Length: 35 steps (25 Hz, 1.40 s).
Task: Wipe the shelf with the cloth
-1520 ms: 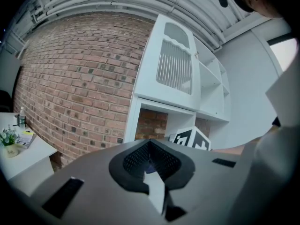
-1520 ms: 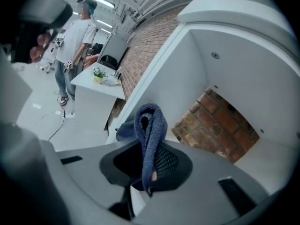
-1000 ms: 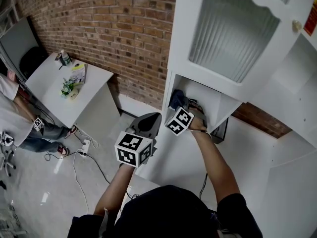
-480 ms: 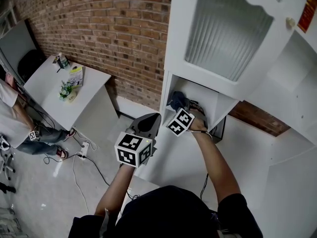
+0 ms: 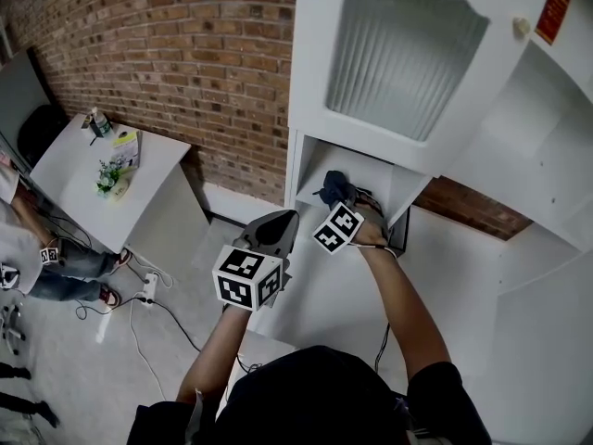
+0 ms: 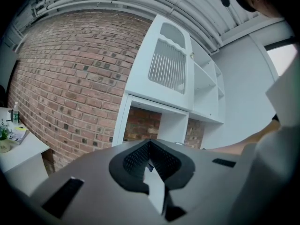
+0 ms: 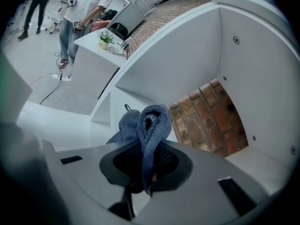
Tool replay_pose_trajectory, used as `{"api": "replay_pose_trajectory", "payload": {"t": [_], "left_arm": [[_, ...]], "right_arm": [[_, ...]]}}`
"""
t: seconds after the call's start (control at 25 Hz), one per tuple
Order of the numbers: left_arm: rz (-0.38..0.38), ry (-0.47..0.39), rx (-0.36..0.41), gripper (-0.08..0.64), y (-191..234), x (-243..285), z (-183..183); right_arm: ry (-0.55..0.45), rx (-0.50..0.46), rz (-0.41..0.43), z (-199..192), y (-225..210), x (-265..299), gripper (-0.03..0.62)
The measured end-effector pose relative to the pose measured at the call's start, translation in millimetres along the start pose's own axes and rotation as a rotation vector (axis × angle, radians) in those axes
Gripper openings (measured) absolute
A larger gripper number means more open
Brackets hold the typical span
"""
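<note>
Cloth sits pinched in the right gripper, inside the open shelf bay — its folded end pokes ahead of the jaws toward the brick back. Left gripper, jaws together on nothing, hangs outside the bay, so the right is nearer for wiping.

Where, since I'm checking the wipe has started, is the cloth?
In the head view the cloth sits centre frame, pinched by the right gripper inside the open shelf, just below the ribbed-glass door.
</note>
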<state>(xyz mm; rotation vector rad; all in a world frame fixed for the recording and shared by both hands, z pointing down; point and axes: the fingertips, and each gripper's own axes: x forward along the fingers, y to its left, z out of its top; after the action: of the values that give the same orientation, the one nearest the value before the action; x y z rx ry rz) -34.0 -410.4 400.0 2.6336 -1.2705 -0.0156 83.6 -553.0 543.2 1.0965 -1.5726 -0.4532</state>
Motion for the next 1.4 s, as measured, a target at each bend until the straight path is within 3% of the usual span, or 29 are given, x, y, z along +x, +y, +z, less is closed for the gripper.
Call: {"api": "replay_pose_trajectory", "payload": {"t": [0.8, 1.4], "left_arm": [[-0.045, 0.006, -0.001, 0.015, -8.5, 13.6, -1.5], [-0.011, 0.007, -0.002, 0.015, 0.1, 8.4, -0.8]], "right_arm": [[0.05, 0.044, -0.012, -30.4, -10.2, -1.3, 0.061], [0.056, 0.016, -0.002, -24.5, -10.4, 2.4, 0.061]]}}
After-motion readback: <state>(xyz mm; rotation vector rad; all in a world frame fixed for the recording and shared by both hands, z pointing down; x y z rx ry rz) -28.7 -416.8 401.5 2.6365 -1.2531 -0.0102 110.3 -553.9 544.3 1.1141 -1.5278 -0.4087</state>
